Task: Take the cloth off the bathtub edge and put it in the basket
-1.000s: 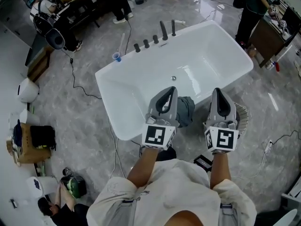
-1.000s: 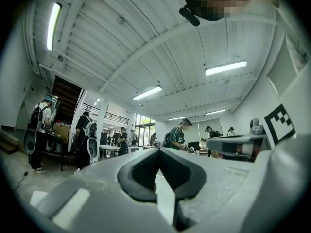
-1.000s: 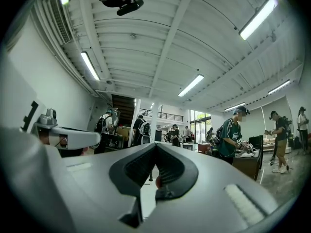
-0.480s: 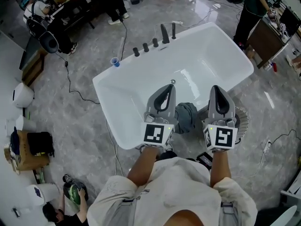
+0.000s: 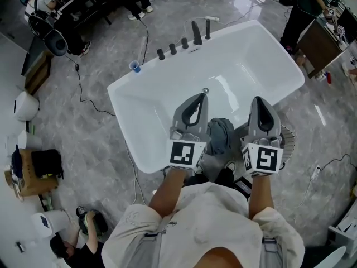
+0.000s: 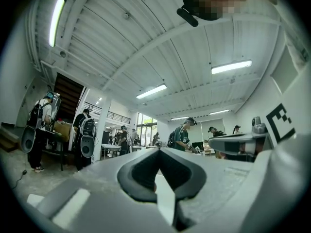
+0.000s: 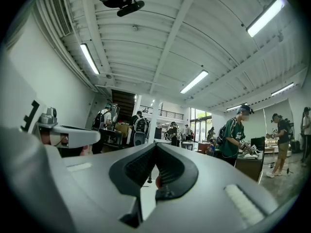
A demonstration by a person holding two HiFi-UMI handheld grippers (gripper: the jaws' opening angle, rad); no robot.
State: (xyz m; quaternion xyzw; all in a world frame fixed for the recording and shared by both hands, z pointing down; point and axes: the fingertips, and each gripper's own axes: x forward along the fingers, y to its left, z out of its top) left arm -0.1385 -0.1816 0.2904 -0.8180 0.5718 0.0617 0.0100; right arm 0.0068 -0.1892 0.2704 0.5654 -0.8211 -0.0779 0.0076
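A grey-blue cloth (image 5: 221, 134) hangs bunched over the near edge of the white bathtub (image 5: 145, 99). It lies between my two grippers in the head view. My left gripper (image 5: 199, 97) is held over the tub's near rim just left of the cloth, jaws shut and empty. On the cloth's other side, my right gripper (image 5: 259, 100) is shut with nothing in it. A round slatted basket (image 5: 286, 140) stands on the floor outside the tub, partly hidden behind the right gripper. Both gripper views look out level across the room, with the closed left gripper (image 6: 159, 148) and right gripper (image 7: 155, 143) tips touching nothing.
Dark tap fittings (image 5: 184, 42) line the tub's far rim. A blue cup (image 5: 134, 66) and cables (image 5: 89, 96) lie on the grey floor at the left. A box with bags (image 5: 34, 172) sits far left. People stand at desks top left and top right (image 5: 304, 15).
Both grippers have advanced a little over the tub's near edge, still shut, with the cloth staying between them. The person's feet now show below the grippers.
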